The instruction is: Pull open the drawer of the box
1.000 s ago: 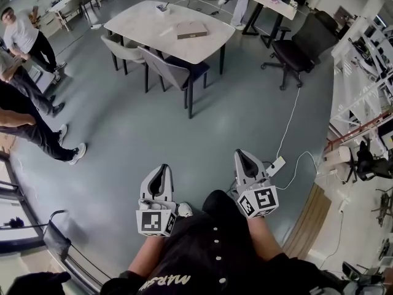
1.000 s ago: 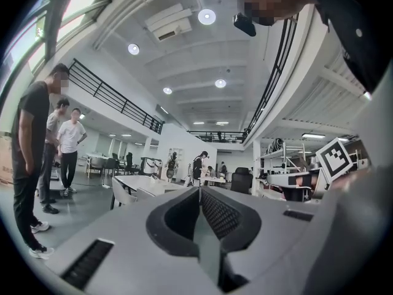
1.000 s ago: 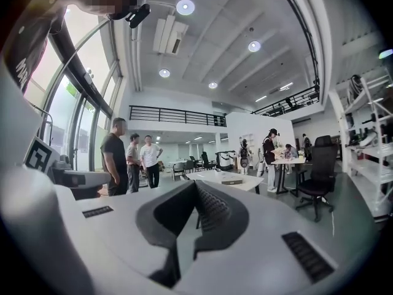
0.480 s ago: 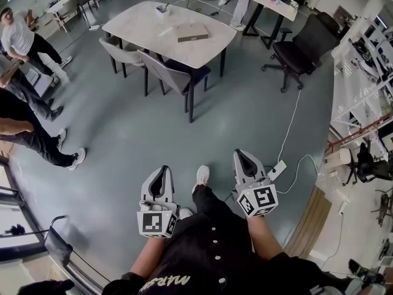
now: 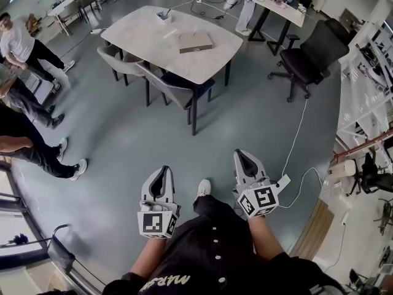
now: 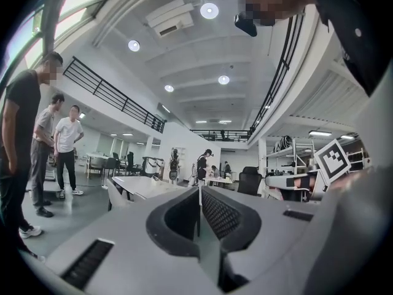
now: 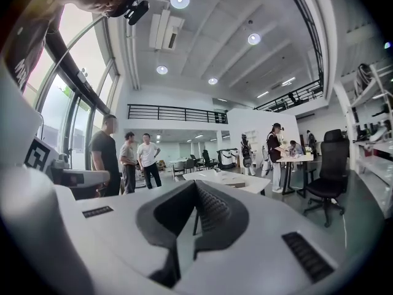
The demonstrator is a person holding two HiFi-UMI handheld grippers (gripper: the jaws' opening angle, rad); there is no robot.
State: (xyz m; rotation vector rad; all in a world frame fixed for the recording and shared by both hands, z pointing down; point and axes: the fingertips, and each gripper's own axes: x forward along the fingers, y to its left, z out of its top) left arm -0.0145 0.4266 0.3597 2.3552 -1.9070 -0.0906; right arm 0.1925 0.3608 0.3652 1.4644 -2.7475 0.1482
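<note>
Across the smooth grey floor [image 5: 123, 134], well ahead of the person, a flat tan box [image 5: 194, 41] lies on the pale, round-cornered table [image 5: 141, 26], toward its right end; its drawer front cannot be made out from here; grey padded chairs [image 5: 169, 75] are tucked against the table's near edge, and a black swivel chair [image 5: 313, 51] stands apart to the right. Low in the head view, the left gripper [image 5: 162, 172] and the right gripper [image 5: 244, 158] are held side by side over the person's dark clothing, both far from the box; each is a grey moulded shell with a black-and-white marker cube at its rear. In the left gripper view the dark, ribbed pads [image 6: 215, 214] meet at their tips with nothing between them; the right gripper view shows the same, its pads [image 7: 212, 211] pressed together and empty. A white shoe [image 5: 202, 189] shows between the two grippers; a thin white cable [image 5: 295, 140] runs over the floor at the right.

Against half a second ago, the table and box sit a little lower in the head view; the shoe has also dropped lower, nearer the body; both grippers keep the same pose, pads together.
</note>
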